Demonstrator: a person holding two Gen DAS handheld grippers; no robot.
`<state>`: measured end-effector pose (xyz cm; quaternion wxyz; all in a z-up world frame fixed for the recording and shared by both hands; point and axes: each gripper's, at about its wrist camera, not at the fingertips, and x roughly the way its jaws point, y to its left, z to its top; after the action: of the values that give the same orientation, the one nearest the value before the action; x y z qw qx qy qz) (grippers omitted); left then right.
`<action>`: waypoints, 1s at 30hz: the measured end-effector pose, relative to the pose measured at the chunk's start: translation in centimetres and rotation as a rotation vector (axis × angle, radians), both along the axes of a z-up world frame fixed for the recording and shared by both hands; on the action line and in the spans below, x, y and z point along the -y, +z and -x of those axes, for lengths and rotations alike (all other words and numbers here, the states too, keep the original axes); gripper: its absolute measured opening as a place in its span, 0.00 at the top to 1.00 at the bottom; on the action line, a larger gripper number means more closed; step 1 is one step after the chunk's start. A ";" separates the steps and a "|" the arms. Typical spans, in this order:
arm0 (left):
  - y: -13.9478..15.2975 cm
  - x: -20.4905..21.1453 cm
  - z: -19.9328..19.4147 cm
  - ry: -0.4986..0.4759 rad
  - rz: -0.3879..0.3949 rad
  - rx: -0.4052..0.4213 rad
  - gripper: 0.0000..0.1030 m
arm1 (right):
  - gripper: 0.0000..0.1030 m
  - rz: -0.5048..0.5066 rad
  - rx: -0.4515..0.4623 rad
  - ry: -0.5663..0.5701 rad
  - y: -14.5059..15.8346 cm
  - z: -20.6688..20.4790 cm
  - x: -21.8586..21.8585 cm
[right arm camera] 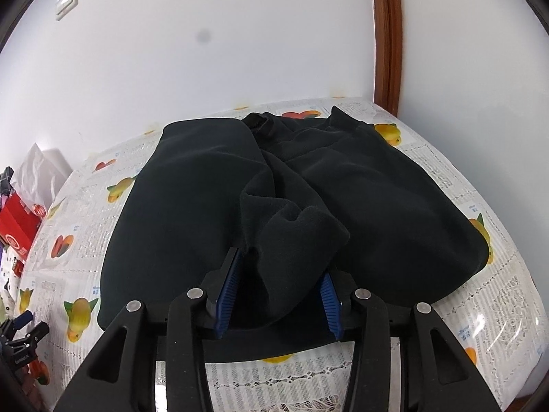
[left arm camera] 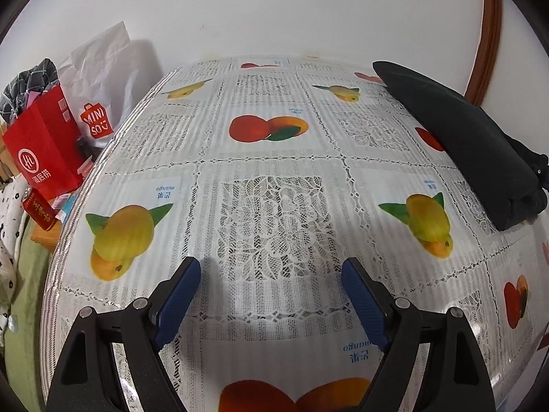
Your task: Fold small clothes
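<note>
Blue pads on the left hand-held gripper (left arm camera: 271, 274) stand wide apart with nothing between them, low over the fruit-print cloth on the counter (left arm camera: 274, 171); the dark garment (left arm camera: 473, 144) lies well off to the right, and at the left a white bag (left arm camera: 97, 116) reads "MINISO", a red bag (left arm camera: 44, 151) and a red can (left arm camera: 38, 213) carry Chinese writing I cannot read, and the cloth says "mango" upside down. Close up in the right wrist view, the right hand-held gripper (right arm camera: 279, 274) is part open around a bunched fold of the same dark garment (right arm camera: 212, 206), and I cannot tell if its pads (right arm camera: 228, 290) press the fold. I think a fold is being laid down, so next the fold needs letting go and smoothing flat, with the left one coming over to help.
</note>
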<state>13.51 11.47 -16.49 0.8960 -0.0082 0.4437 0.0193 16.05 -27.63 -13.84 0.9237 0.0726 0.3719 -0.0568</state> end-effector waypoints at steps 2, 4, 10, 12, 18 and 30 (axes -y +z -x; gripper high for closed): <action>0.0 0.0 0.0 0.000 0.001 0.000 0.19 | 0.57 0.004 -0.003 -0.004 0.0 0.0 0.0; 0.0 0.0 0.0 -0.001 0.002 -0.001 0.19 | 0.56 0.004 -0.006 -0.012 0.0 0.1 0.3; 0.0 0.0 -0.1 -0.001 0.001 -0.001 0.19 | 0.56 -0.002 -0.001 -0.017 0.2 0.5 1.0; 0.0 -0.1 -0.1 -0.001 0.003 -0.001 0.19 | 0.55 -0.003 0.001 -0.016 0.3 0.6 1.2; 0.2 0.0 0.2 -0.001 0.006 0.005 0.19 | 0.52 0.002 0.017 0.003 0.8 1.5 2.2; 2.7 6.0 0.0 -0.134 0.113 0.006 0.20 | 0.46 0.011 0.081 0.068 2.3 3.9 4.4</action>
<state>13.47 5.44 -13.84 0.8946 -0.0292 0.4411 -0.0657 12.11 -32.08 -11.53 0.9398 0.0571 0.3360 -0.0244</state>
